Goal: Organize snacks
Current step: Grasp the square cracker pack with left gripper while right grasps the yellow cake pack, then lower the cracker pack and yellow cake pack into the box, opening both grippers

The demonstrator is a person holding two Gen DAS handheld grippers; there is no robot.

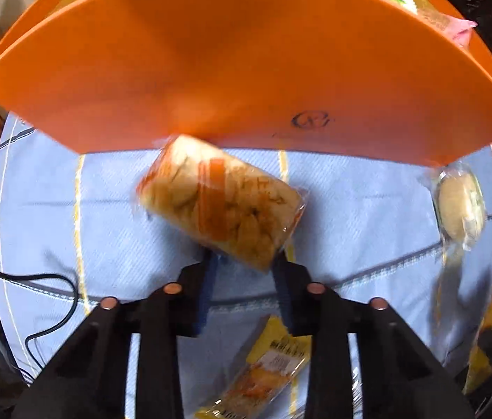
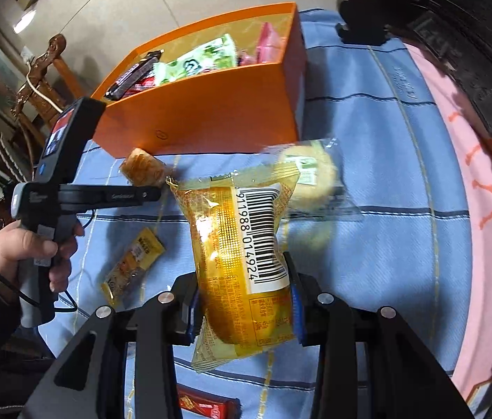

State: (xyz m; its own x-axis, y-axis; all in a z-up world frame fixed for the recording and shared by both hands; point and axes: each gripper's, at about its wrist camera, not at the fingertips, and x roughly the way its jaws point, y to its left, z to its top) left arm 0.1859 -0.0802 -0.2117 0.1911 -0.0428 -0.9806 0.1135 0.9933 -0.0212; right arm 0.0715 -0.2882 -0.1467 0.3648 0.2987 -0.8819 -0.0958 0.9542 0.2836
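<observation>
Orange box (image 1: 232,56) hides its snacks

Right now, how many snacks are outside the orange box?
5: big yellow packet in right gripper, bread packet in left gripper, round cake, small yellow packet and red packet on the cloth. More may be hidden.

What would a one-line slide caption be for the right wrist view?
Right gripper clamps a yellow snack packet above the blue tablecloth, near an orange box holding snacks.
</observation>
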